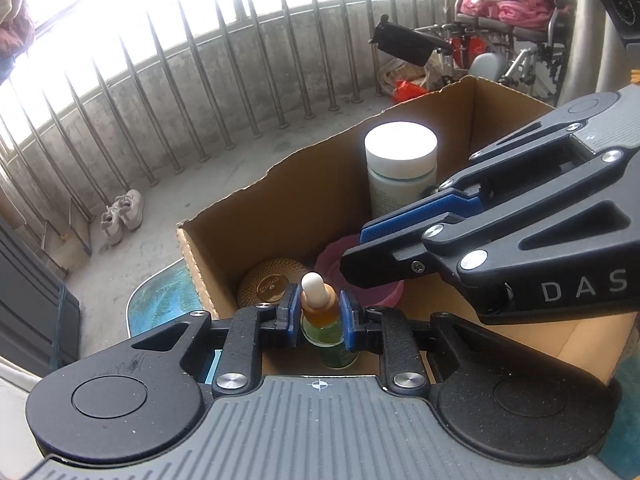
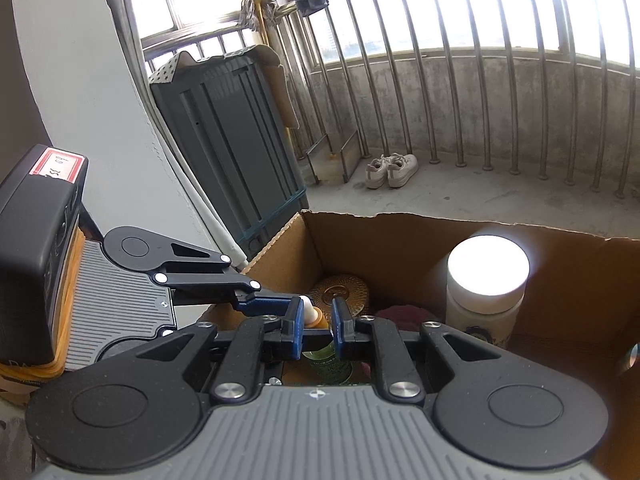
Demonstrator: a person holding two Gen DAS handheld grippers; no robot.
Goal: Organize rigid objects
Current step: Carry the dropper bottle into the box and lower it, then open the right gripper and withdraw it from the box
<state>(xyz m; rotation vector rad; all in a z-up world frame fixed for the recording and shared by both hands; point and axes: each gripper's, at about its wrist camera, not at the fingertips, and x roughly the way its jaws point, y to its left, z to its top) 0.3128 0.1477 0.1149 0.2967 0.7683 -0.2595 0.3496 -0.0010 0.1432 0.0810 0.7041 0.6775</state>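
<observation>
A small dropper bottle [image 1: 320, 300] with a white bulb, orange collar and green glass stands upright at the near end of an open cardboard box [image 1: 280, 168]. My left gripper [image 1: 320, 316] is shut on its neck, one blue pad on each side. My right gripper [image 1: 354, 254] reaches in from the right, above a pink bowl [image 1: 340, 264], shut with nothing in it. In the right wrist view, the right gripper [image 2: 318, 330] hangs just behind the bottle [image 2: 314, 316], and the left gripper [image 2: 312, 312] comes in from the left.
The box [image 2: 400, 216] also holds a tall white-lidded jar [image 1: 400, 152] [image 2: 486, 280] and a gold textured disc [image 1: 268, 280] [image 2: 340, 290]. It sits on a teal table [image 1: 160, 304]. Beyond are a railing, shoes [image 2: 392, 170], a grey cabinet [image 2: 232, 140] and a wheelchair [image 1: 508, 20].
</observation>
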